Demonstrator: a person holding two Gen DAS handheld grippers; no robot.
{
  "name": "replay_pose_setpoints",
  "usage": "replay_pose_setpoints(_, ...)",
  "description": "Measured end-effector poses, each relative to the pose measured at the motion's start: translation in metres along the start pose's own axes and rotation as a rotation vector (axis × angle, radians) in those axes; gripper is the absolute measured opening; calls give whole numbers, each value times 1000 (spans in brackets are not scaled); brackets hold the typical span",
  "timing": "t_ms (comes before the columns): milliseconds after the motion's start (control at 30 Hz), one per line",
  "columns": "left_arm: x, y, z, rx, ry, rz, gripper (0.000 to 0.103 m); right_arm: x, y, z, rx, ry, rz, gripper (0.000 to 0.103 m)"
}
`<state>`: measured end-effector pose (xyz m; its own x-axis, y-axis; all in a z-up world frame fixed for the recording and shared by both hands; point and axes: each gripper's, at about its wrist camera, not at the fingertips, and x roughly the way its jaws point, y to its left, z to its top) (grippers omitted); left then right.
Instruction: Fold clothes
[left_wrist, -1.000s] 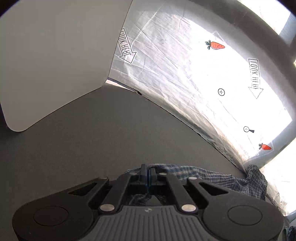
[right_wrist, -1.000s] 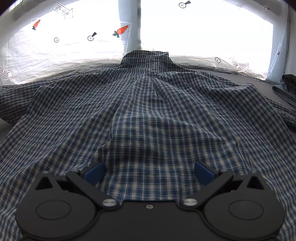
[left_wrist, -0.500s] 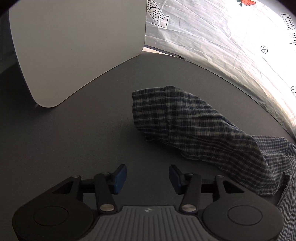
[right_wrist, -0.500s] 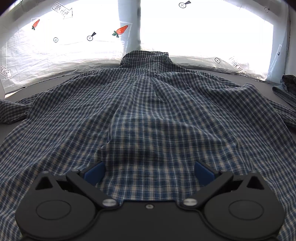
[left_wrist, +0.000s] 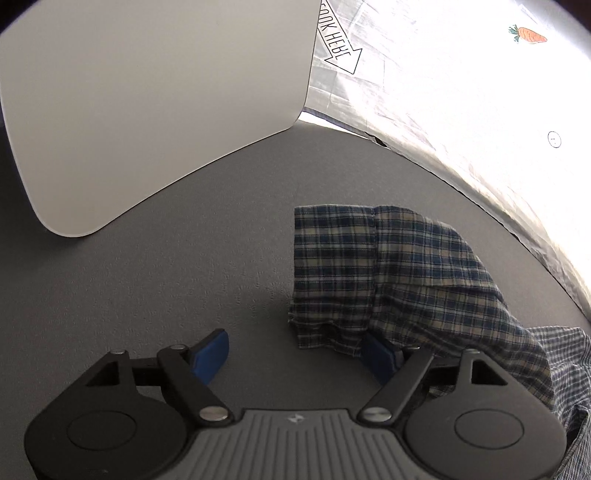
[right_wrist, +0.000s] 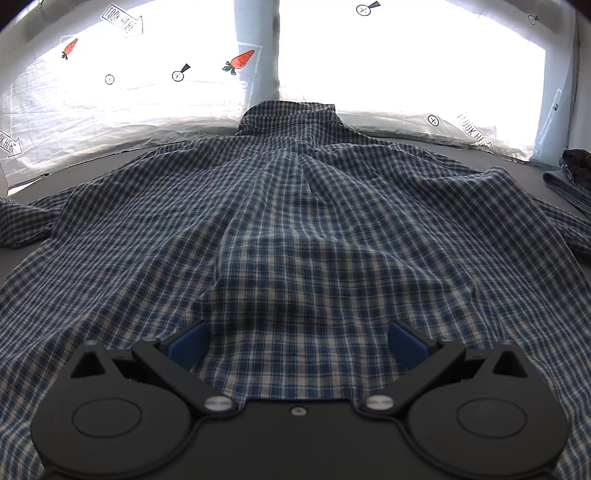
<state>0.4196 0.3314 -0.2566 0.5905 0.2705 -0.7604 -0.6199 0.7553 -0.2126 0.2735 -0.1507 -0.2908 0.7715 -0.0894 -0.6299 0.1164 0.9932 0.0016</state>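
A blue and white checked shirt (right_wrist: 295, 221) lies spread on the dark grey table (left_wrist: 184, 258), collar (right_wrist: 291, 114) at the far side. My right gripper (right_wrist: 297, 343) is open and rests low on the shirt's body near its hem. In the left wrist view one sleeve (left_wrist: 388, 273) lies flat on the table with its cuff end toward me. My left gripper (left_wrist: 295, 354) is open just short of the cuff; its right finger (left_wrist: 376, 356) is partly under the cuff's edge, its left finger (left_wrist: 210, 352) over bare table.
A white board (left_wrist: 147, 103) stands at the table's left end. A bright white sheet printed with carrots and arrows (right_wrist: 147, 92) runs along the far edge. Another dark garment (right_wrist: 574, 173) lies at the far right.
My left gripper let go of the sleeve, opened wide and drew back; the sleeve now lies flat on the table. The right gripper has stayed still.
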Motion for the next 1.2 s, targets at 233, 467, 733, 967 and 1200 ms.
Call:
replay_pose_setpoints(233,19,-5,15,-15,-11,-122,87,3,-1,3,5,1,-4,103)
replay_pose_setpoints(467,33,-29,17,97,-34,10,61,4,0,5,6,15,-5,103)
replay_pose_setpoints(733,27,-29,33,154,46,82,16,7,0,14,9,63,-1,103)
replay_pose_setpoints(967,19,-30,40,203,83,161,5,14,0,30,44,162,-23,103)
replay_pose_setpoints(1200,25,-43,27,335,96,203,4,16,-10,34,169,162,-83,103)
